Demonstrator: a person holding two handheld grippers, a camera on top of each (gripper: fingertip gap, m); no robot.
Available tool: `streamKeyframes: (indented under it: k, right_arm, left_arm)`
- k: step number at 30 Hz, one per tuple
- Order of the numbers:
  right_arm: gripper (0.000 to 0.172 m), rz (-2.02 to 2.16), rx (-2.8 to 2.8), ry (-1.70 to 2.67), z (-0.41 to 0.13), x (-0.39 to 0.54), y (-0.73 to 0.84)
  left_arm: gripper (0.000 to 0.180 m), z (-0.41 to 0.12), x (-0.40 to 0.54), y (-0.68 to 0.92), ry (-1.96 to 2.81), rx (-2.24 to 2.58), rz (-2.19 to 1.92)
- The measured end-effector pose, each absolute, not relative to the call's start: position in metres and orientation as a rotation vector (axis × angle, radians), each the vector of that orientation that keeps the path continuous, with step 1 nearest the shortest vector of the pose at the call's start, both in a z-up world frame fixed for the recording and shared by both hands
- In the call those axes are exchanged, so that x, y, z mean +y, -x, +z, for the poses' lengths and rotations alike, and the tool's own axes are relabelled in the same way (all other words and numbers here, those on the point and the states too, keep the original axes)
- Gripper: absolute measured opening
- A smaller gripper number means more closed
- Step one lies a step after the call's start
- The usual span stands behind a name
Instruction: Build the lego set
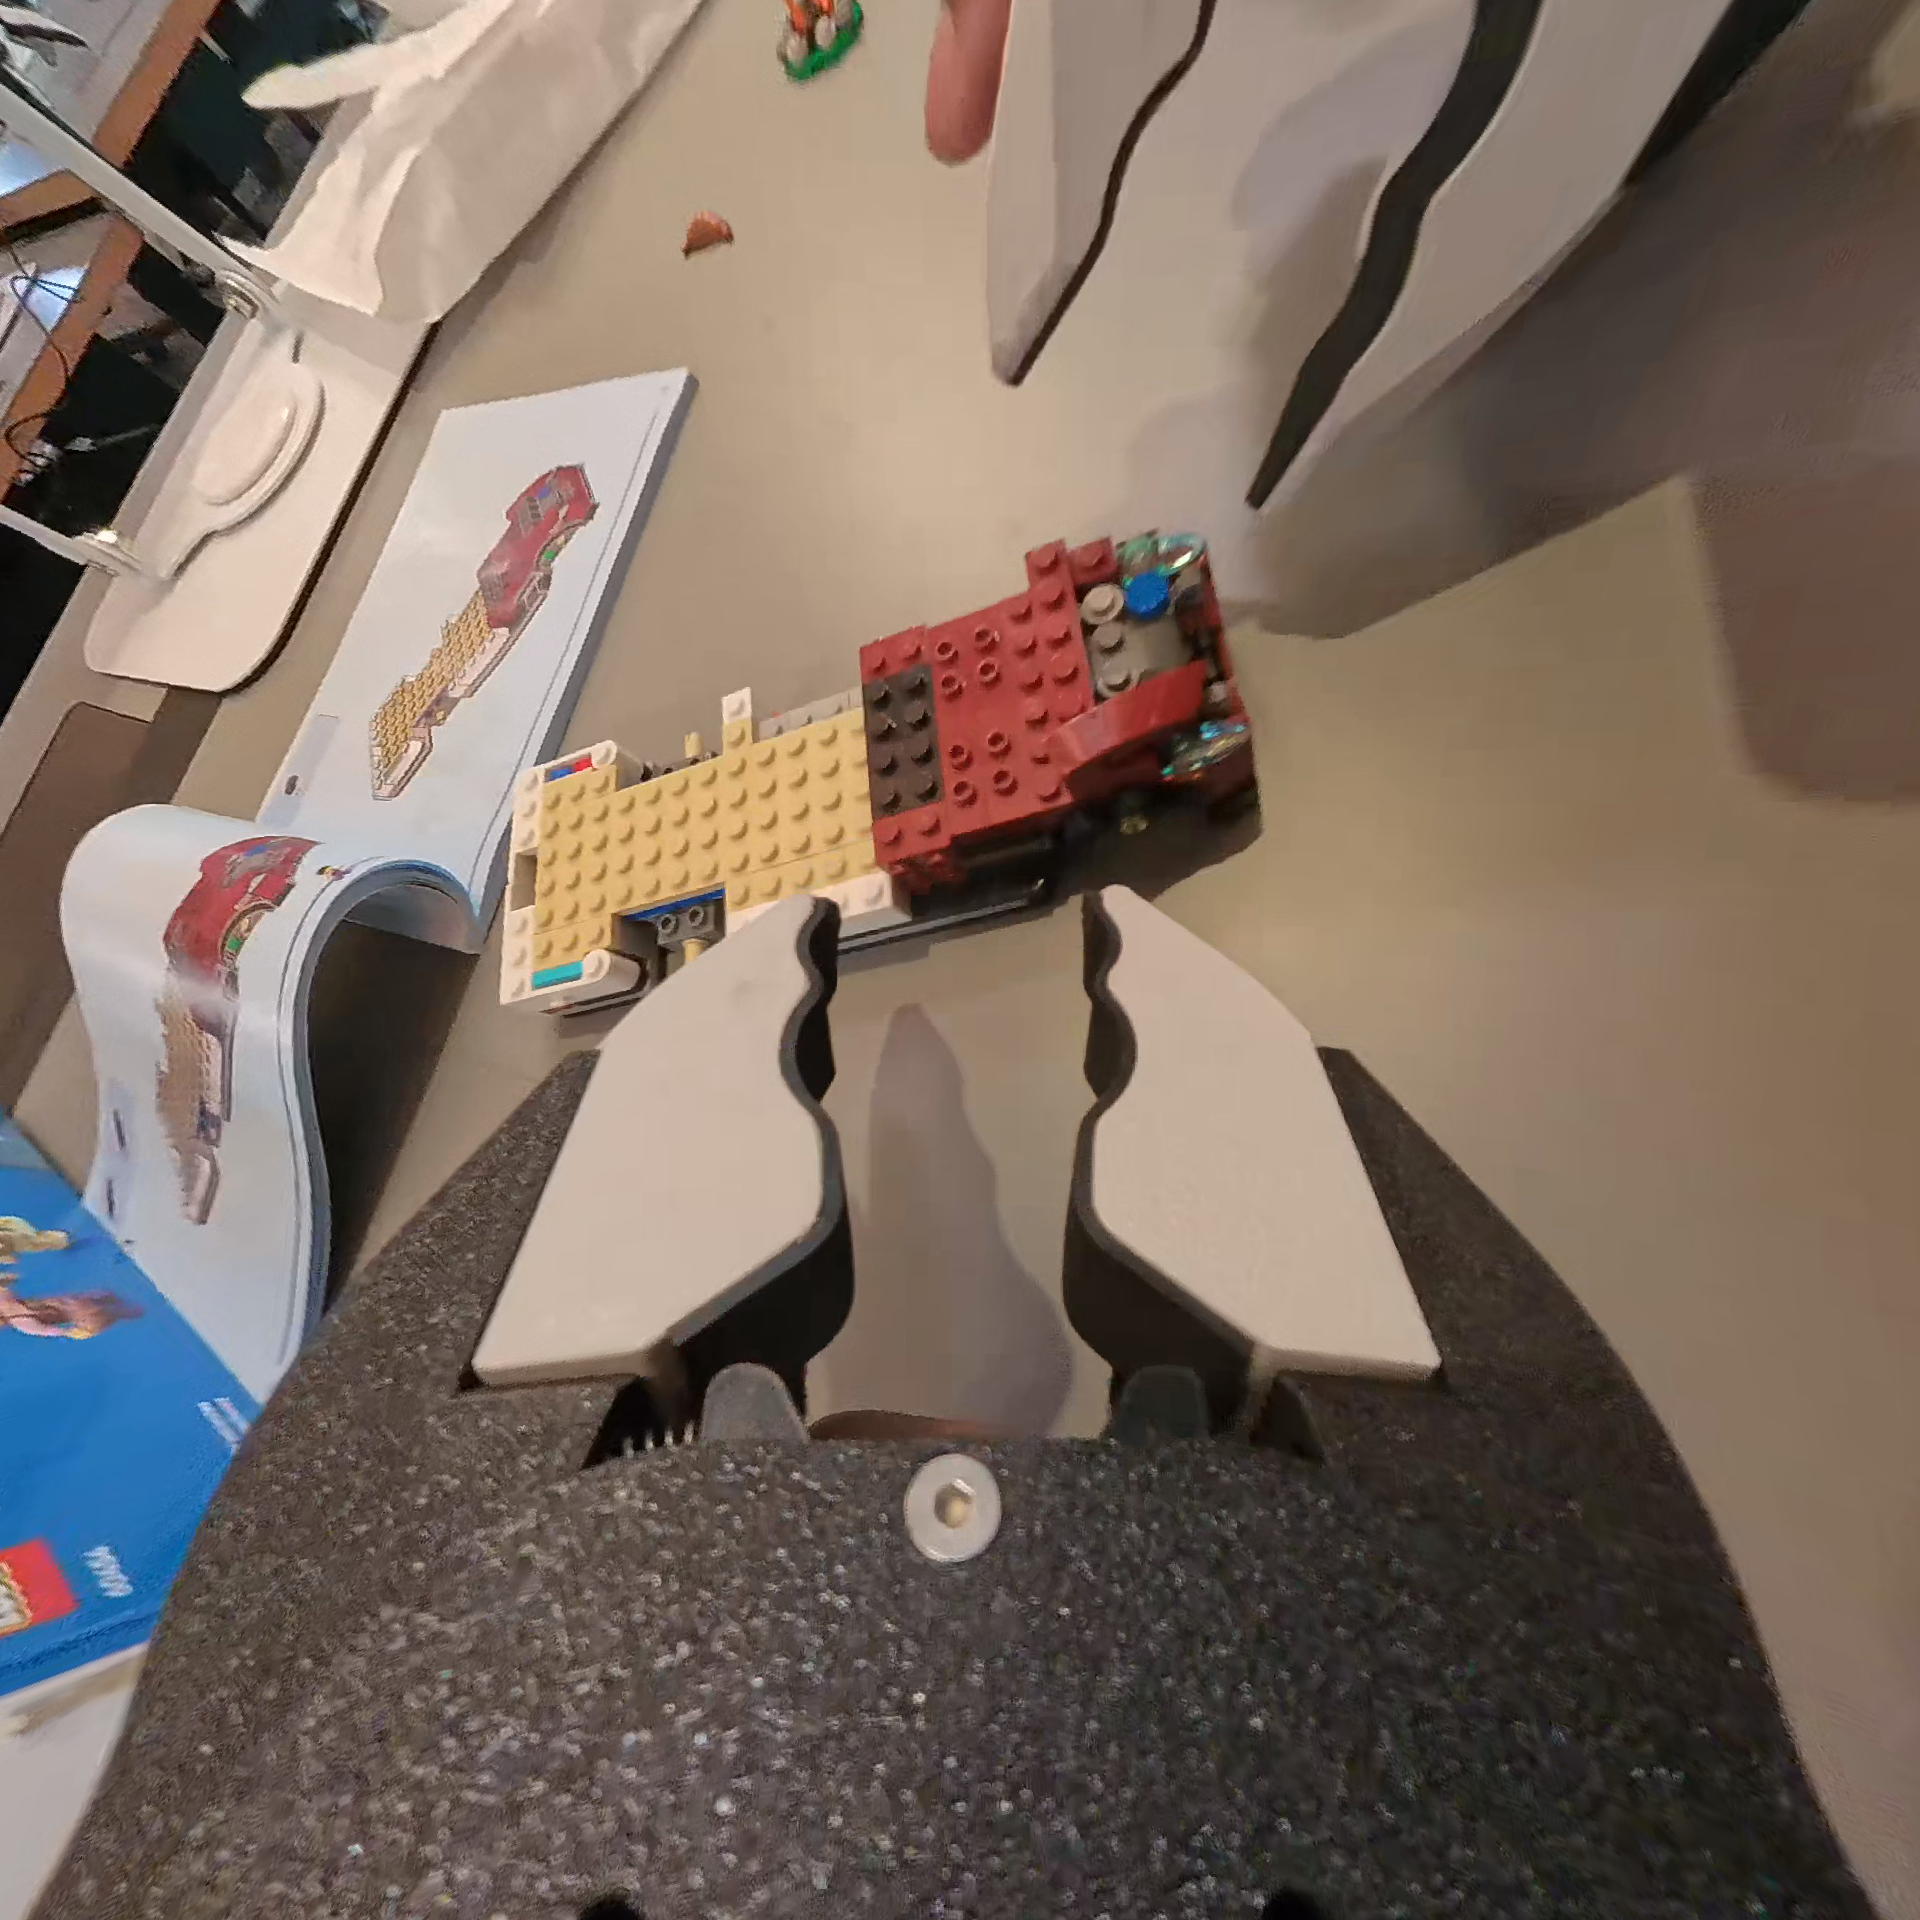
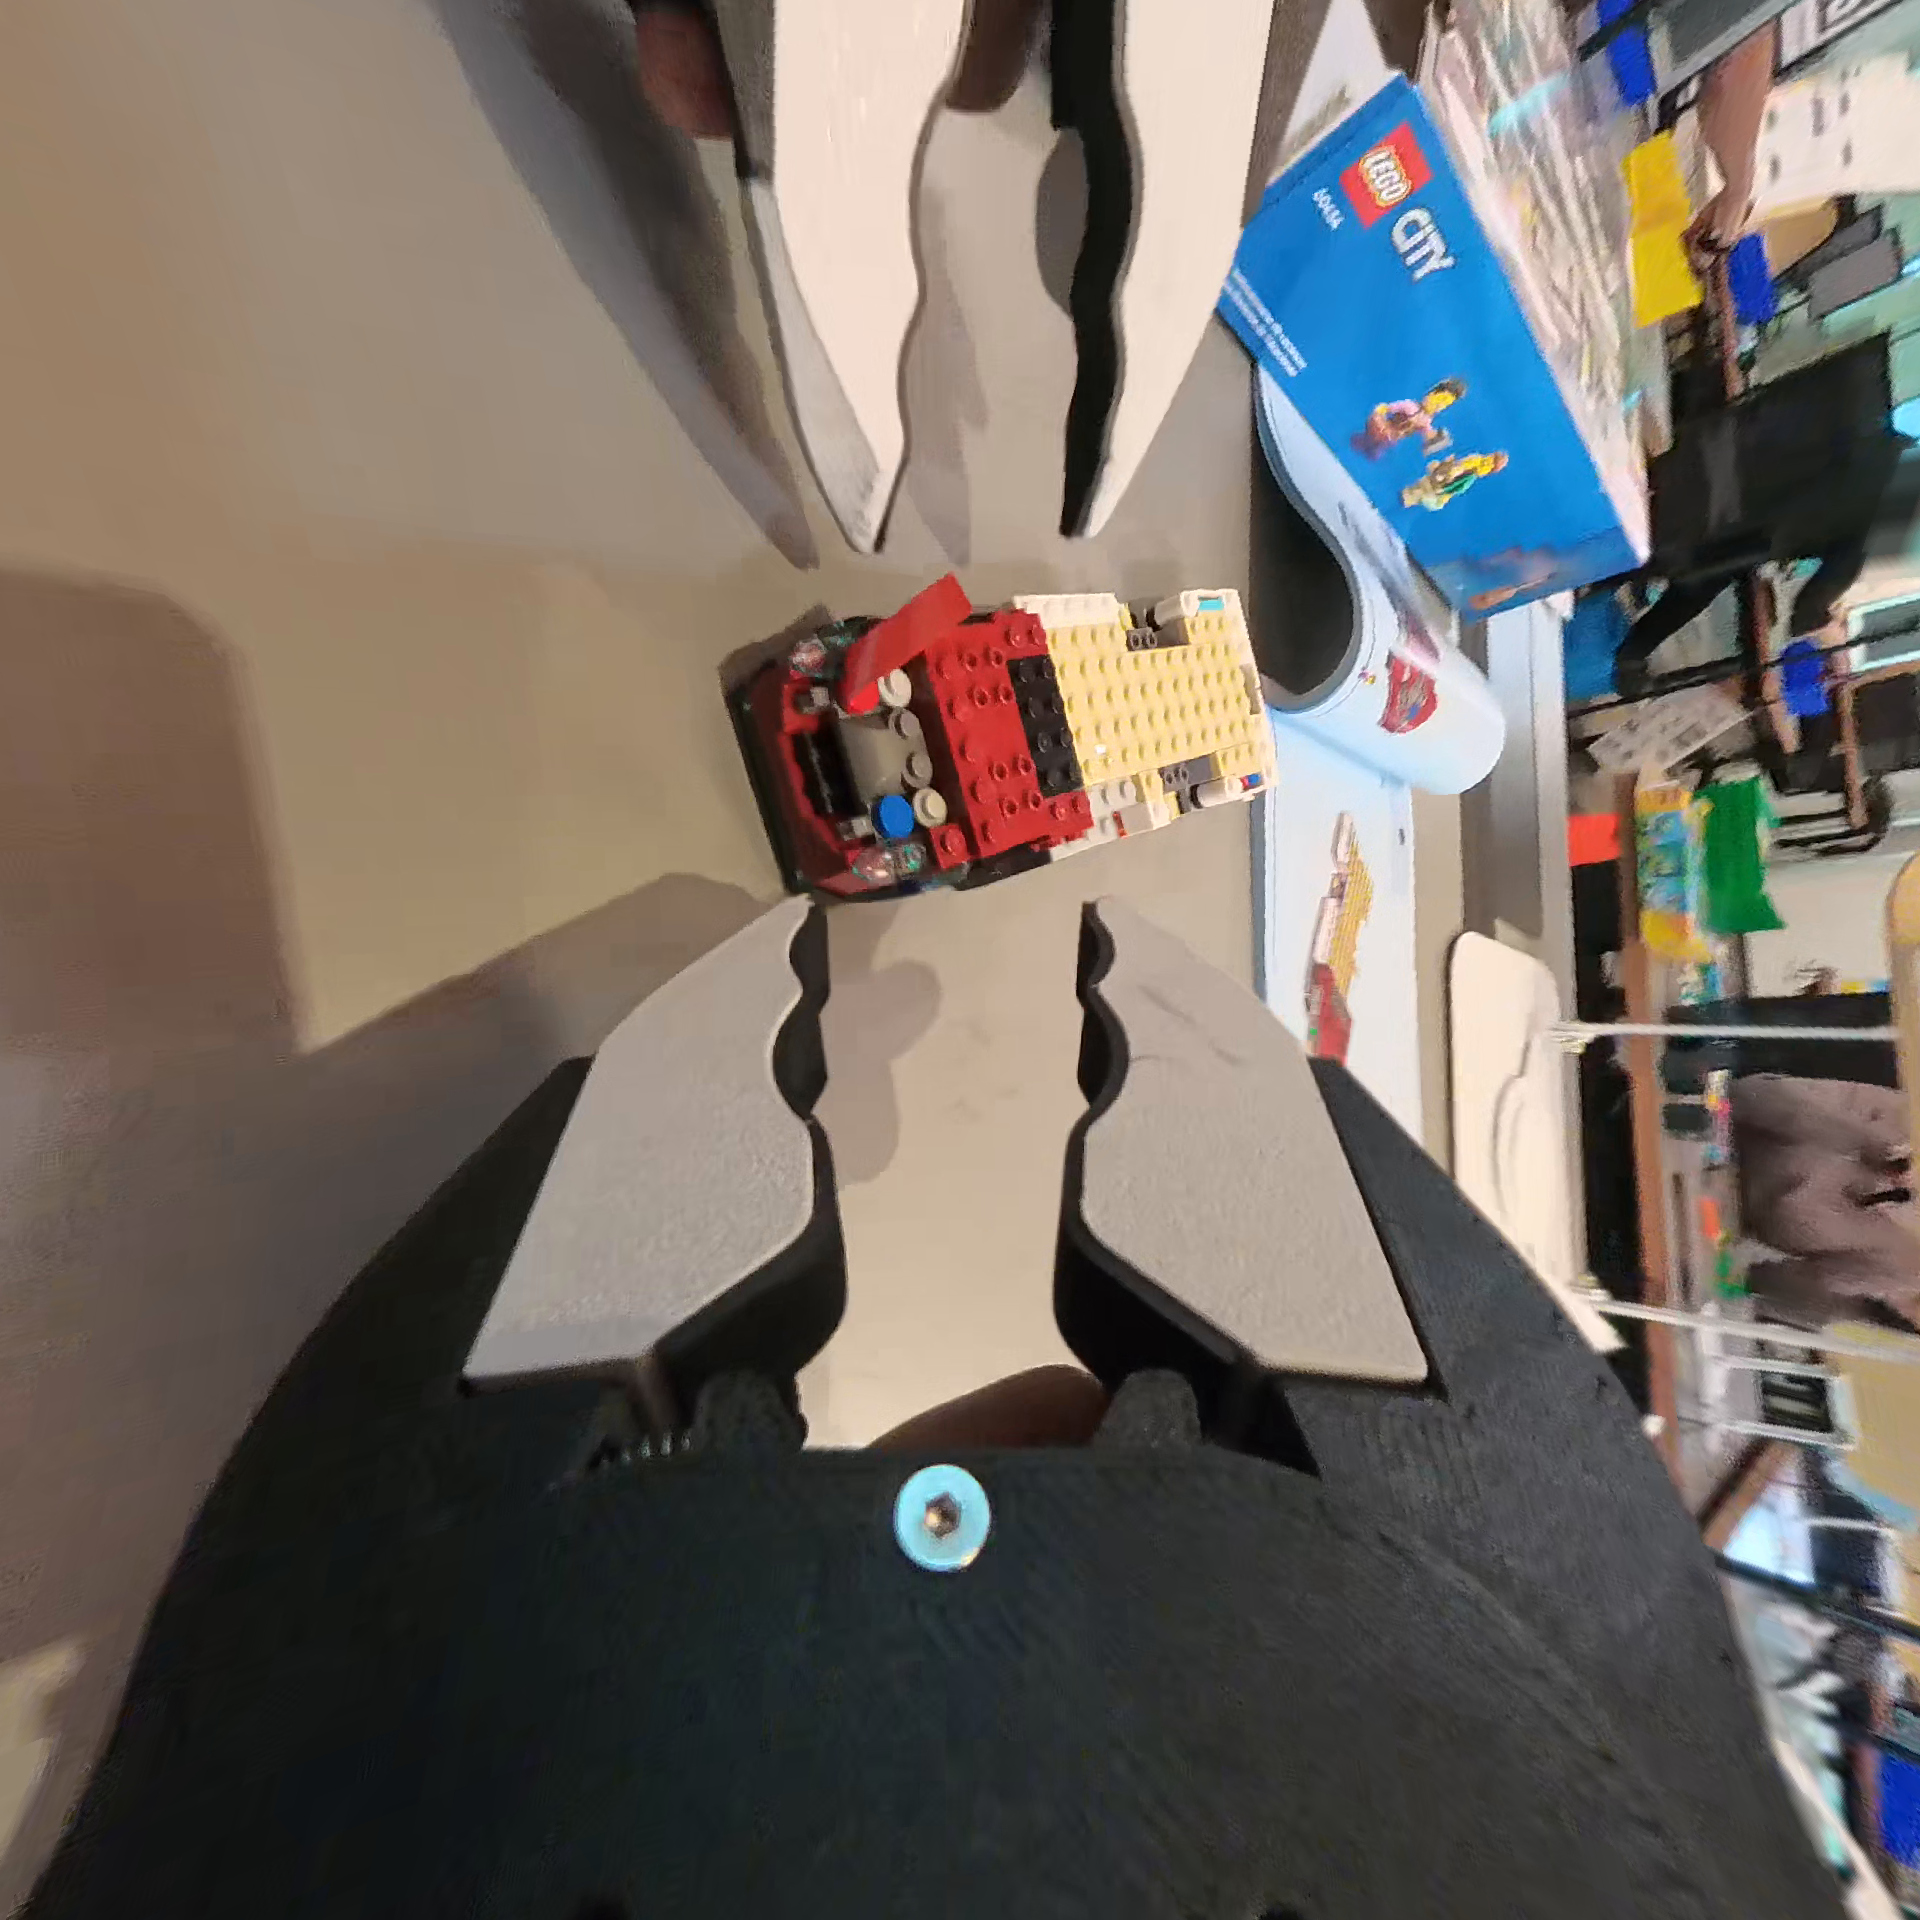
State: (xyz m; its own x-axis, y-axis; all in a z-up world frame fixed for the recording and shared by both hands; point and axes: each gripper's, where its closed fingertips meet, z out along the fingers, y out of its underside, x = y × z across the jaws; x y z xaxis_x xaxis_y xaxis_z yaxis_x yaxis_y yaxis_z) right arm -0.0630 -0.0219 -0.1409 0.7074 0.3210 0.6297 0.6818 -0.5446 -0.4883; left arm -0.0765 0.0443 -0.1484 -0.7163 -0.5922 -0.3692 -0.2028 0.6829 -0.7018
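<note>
A toy-brick vehicle (image 1: 883, 769) lies on the grey table (image 1: 1455, 987), with a tan studded rear, a dark red front and a raised red flap. My left gripper (image 1: 956, 914) is open and empty, hovering just in front of the vehicle's near side. My right gripper (image 2: 945, 920) is open and empty, close to the vehicle's (image 2: 997, 738) red front end. The right gripper shows in the left wrist view (image 1: 1143, 416) at the upper right, jaws apart. The left gripper shows in the right wrist view (image 2: 971, 535) at the top, jaws apart, nothing between them.
An open instruction booklet (image 1: 488, 623) with a curled page (image 1: 208, 997) lies left of the vehicle. A blue box (image 2: 1434, 343) sits beside it. A small brown piece (image 1: 707, 234) and a green brick piece (image 1: 821, 36) lie farther back. A white stand base (image 1: 249, 457) is at the left. The left gripper's tips are roughly 8 centimetres from the right gripper's.
</note>
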Motion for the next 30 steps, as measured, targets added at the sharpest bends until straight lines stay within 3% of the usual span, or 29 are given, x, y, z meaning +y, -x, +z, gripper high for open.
streamKeyframes:
  k: [15, 30]
  right_arm:
    - [0.051, -0.712, -0.558, 2.321, -0.151, -0.034, 0.019]
    - [0.049, -0.472, -0.318, 2.416, -0.151, -0.089, 0.035]
  left_arm:
    - [0.048, -0.157, 0.017, 0.057, 0.484, 2.312, -0.739]
    - [0.049, -0.153, -0.004, 0.047, 0.518, 2.311, -0.739]
